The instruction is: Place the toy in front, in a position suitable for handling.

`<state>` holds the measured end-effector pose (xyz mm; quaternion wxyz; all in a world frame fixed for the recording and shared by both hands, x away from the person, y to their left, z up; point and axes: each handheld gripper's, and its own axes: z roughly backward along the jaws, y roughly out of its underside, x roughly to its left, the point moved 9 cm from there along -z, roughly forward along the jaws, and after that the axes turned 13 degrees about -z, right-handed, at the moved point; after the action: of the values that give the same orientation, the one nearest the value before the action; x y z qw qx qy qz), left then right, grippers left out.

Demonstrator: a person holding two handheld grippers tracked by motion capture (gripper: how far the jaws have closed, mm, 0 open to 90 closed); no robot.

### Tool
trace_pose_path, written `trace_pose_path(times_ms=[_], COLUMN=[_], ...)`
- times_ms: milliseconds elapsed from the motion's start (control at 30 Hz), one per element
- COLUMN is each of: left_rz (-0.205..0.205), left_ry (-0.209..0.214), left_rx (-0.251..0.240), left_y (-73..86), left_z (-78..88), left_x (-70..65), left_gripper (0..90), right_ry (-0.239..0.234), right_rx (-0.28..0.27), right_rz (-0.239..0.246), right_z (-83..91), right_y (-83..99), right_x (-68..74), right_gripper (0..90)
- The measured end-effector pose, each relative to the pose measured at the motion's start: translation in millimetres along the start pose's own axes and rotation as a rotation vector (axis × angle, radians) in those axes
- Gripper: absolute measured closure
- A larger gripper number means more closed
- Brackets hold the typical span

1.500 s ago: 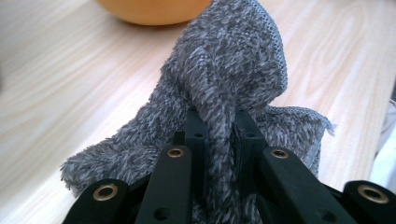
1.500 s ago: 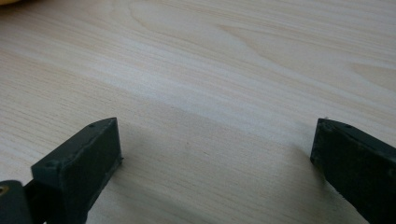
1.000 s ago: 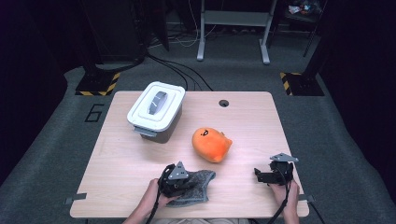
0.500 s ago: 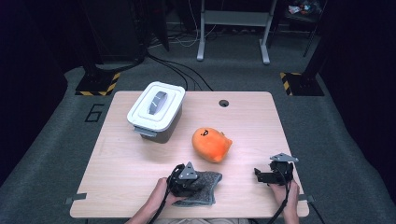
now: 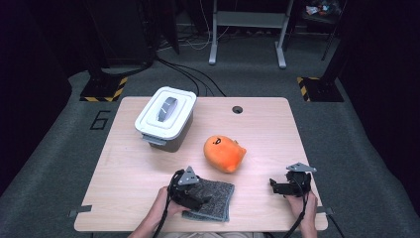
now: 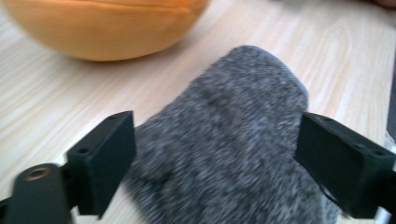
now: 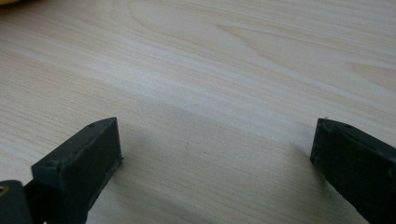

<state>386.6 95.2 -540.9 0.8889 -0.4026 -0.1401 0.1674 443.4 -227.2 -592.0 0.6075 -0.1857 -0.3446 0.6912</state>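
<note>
A grey fuzzy cloth (image 5: 218,194) lies folded on the wooden table (image 5: 267,129) near its front edge. My left gripper (image 5: 202,200) rests over the cloth's left part. In the left gripper view its jaws have just been opening and stand wide, with a hump of the cloth (image 6: 233,116) between them, loose and not pinched, so my left gripper (image 6: 217,140) is open. An orange plush toy (image 5: 224,152) (image 6: 102,23) sits just beyond the cloth. At the front right my right gripper (image 5: 274,187) (image 7: 215,135) stands open over bare wood.
A white lidded container (image 5: 166,116) stands at the back left of the table. A small round hole (image 5: 237,109) sits near the table's far edge. Dark floor, cables and stand legs lie beyond the table.
The left jaws have opened and let go of the cloth, which now lies flatter and spread to the right. The left hand shifted right, then slightly back. The right gripper kept still.
</note>
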Motion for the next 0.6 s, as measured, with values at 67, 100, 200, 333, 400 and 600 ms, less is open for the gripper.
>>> trace_pose_path(times_ms=[67, 100, 200, 333, 400, 600], left_rz=[0.018, 0.029, 0.057, 0.102, 0.118, 0.166], left_ry=[-0.024, -0.037, -0.07, -0.127, -0.154, -0.254], left_rx=[-0.001, -0.012, -0.01, -0.019, -0.018, 0.017], left_y=[3.9, 5.5, 13.5, 28.3, 37.2, 69.2], left_z=[7.8, 11.7, 24.6, 38.8, 44.8, 58.3], left_x=[6.7, 10.2, 21.4, 37.4, 44.6, 62.7], left_gripper=[6.4, 5.9, 2.1, 0.0, 0.0, 0.0], right_ry=[0.0, 0.0, 0.0, 0.001, 0.001, 0.004], right_rx=[0.0, 0.0, 0.0, -0.001, -0.001, 0.0], right_rz=[0.0, 0.0, 0.0, 0.0, 0.0, -0.001], right_z=[0.0, 0.0, 0.0, 0.0, 0.0, -0.1], right_y=[0.0, 0.0, 0.0, 0.0, 0.0, 0.0], right_x=[0.0, 0.0, 0.0, 0.0, 0.0, -0.1], right_gripper=[1.2, 1.2, 1.2, 1.1, 1.1, 0.6])
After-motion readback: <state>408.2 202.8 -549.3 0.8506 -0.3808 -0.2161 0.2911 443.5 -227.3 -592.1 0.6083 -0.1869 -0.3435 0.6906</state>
